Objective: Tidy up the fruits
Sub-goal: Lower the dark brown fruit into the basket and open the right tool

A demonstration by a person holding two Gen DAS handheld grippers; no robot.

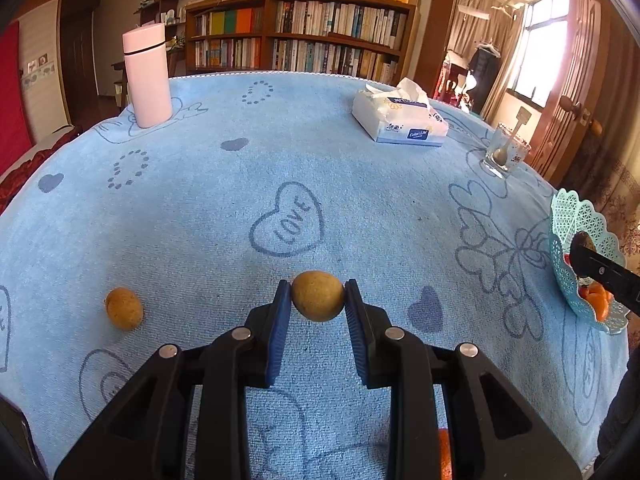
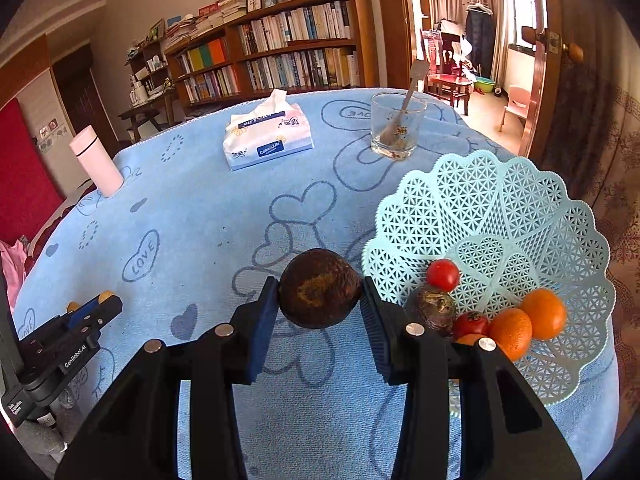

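My left gripper is shut on a small tan round fruit, just above the blue cloth. A second tan fruit lies on the cloth to its left. My right gripper is shut on a dark brown round fruit, held just left of the light blue lattice basket. The basket holds two oranges, two red tomatoes and a dark fruit. The basket and the right gripper's tip show at the right edge of the left wrist view.
A pink flask stands at the far left, a tissue pack at the far middle, a glass with a spoon at the far right. The blue towel covers the table. An orange thing peeks out under the left gripper.
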